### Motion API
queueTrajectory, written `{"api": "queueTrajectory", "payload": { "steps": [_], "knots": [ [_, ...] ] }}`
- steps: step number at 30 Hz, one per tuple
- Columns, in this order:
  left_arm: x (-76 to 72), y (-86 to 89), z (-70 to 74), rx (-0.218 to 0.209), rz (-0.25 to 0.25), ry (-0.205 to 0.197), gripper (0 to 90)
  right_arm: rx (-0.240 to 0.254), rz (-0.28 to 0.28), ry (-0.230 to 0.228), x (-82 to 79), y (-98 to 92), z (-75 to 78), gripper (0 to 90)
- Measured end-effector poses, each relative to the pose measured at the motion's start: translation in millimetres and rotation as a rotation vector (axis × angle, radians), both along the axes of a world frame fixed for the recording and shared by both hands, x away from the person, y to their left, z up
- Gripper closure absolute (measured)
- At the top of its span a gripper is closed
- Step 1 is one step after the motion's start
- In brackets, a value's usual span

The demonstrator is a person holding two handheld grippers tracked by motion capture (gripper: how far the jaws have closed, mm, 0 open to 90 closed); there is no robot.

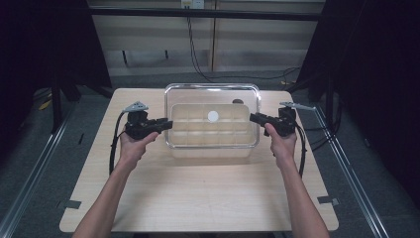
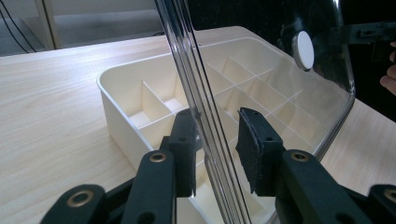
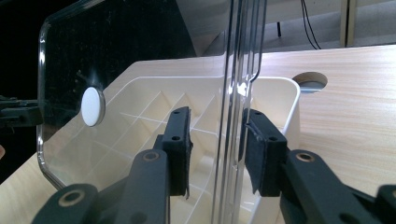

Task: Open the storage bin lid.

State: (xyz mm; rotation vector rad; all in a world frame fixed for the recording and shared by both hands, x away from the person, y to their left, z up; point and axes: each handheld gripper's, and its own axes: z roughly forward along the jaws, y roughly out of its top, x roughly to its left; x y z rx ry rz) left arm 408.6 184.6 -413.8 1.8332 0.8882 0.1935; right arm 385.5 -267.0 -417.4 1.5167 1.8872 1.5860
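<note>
Straddling opposite edges of a clear rounded lid (image 1: 213, 115) — both tongs (image 1: 166, 124) (image 1: 253, 118) stand apart — above a cream partitioned box (image 1: 210, 148).

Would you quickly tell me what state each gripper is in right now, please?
Left gripper: open, jaws either side of the clear lid's edge, gap visible on both sides.
Right gripper: open, jaws straddling the lid's opposite edge.

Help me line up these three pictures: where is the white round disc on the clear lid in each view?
High view: the white round disc sits mid-picture, over the divided box.
Left gripper view: upper right, on the clear lid.
Right gripper view: left of centre.
Shared landmark: the lid's edge, standing between each hand-held gripper's jaws.
</note>
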Motion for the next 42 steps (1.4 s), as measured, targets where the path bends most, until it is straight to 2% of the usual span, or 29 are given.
{"api": "queueTrajectory", "payload": {
  "steps": [3,20,42],
  "knots": [
    [-0.6,1.8,1.2,-0.01,-0.005,0.0,69.8,-0.007,0.007,-0.004,-1.9,-0.7,2.5,65.8],
    [-7.3,3.0,5.8,-0.019,-0.02,-0.024,74.1,0.056,0.005,-0.045,-18.6,-6.2,7.4,70.1],
    [-13.9,5.5,8.1,-0.031,-0.033,-0.033,76.5,0.07,0.024,-0.078,-30.5,-8.0,9.7,71.1]
  ]
}}
